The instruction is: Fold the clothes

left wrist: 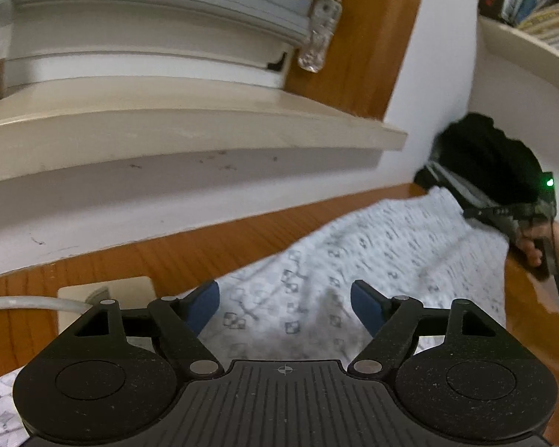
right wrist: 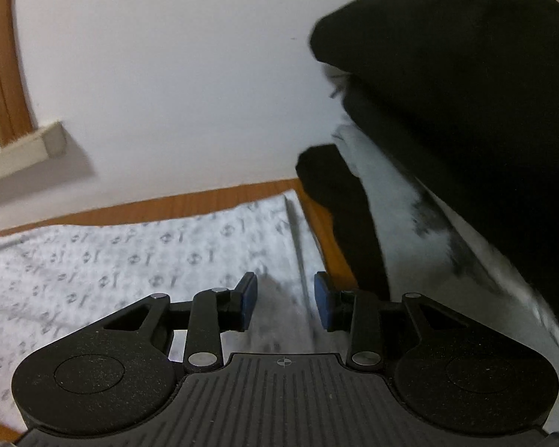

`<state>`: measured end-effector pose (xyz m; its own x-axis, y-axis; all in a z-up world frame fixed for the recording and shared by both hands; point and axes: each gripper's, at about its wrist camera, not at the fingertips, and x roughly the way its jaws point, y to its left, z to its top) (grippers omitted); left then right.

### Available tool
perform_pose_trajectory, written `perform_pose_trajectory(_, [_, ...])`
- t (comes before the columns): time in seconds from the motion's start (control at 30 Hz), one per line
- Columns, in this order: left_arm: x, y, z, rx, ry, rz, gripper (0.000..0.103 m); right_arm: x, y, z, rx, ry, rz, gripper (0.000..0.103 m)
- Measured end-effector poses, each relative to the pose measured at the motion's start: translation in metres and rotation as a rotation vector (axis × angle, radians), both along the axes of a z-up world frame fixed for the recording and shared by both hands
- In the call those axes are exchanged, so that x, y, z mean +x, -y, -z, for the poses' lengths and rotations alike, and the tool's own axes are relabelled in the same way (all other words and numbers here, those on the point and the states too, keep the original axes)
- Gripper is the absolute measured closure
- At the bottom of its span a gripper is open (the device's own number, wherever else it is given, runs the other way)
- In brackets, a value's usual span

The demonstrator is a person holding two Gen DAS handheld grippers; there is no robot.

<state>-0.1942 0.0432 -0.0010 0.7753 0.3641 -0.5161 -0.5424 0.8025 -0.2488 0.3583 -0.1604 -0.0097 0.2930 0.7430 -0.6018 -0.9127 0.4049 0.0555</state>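
Two views. Left wrist: left gripper (left wrist: 285, 307), jaws spread wide and empty, above a white patterned garment (left wrist: 372, 260) lying flat on the wooden table (left wrist: 138, 260); window sill (left wrist: 167, 126) behind.

Right wrist: right gripper (right wrist: 286, 300), jaws parted, nothing between them, over the garment's hemmed edge (right wrist: 294, 238); dark clothes pile (right wrist: 466, 93) just beside.

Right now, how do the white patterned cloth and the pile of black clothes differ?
The white patterned cloth lies spread flat on the wooden table; the black clothes sit heaped against the wall. The cloth is pale with small grey marks; the pile is plain dark. Both rest on the table, and neither gripper holds them.
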Motion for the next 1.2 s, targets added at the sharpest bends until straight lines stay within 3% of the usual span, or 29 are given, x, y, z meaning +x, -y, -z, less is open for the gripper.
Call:
perform_pose_trajectory(0.2, [0.0, 0.0, -0.001, 0.001, -0.005, -0.008, 0.021, 0.008, -0.036, -0.002, -0.009, -0.006, 0.038, 0.067])
perform_pose_trajectory(0.27, [0.001, 0.0, 0.0, -0.001, -0.007, -0.009, 0.02, 0.005, -0.038, -0.004, -0.008, 0.015, 0.038, 0.077])
perform_pose_trajectory(0.3, [0.001, 0.0, 0.0, -0.003, -0.008, -0.008, 0.02, 0.004, -0.039, -0.005, -0.007, 0.026, 0.037, 0.091])
perform_pose_trajectory(0.33, [0.001, 0.0, 0.0, -0.004, -0.009, -0.007, 0.02, 0.002, -0.038, -0.006, -0.001, 0.032, 0.034, 0.095])
perform_pose_trajectory(0.5, [0.002, -0.001, 0.001, -0.005, -0.015, -0.005, 0.019, -0.007, -0.021, -0.023, 0.076, 0.067, 0.007, 0.099])
perform_pose_trajectory(0.67, [0.001, -0.001, 0.001, -0.006, -0.015, -0.008, 0.019, -0.018, -0.015, -0.053, 0.162, 0.17, 0.016, 0.099])
perform_pose_trajectory(0.8, [0.001, -0.001, 0.001, -0.006, -0.017, -0.007, 0.018, -0.019, -0.036, -0.049, 0.064, 0.226, 0.024, 0.099])
perform_pose_trajectory(0.9, [0.001, 0.0, 0.002, -0.006, -0.02, -0.005, 0.015, -0.019, -0.049, -0.044, -0.011, 0.258, 0.033, 0.093])
perform_pose_trajectory(1.0, [0.002, 0.0, 0.002, -0.006, -0.024, -0.002, 0.015, -0.01, -0.033, -0.029, -0.027, 0.19, 0.074, 0.074])
perform_pose_trajectory(1.2, [0.002, -0.001, 0.001, -0.007, -0.029, -0.003, 0.015, -0.012, 0.027, -0.016, 0.013, 0.051, 0.137, 0.071])
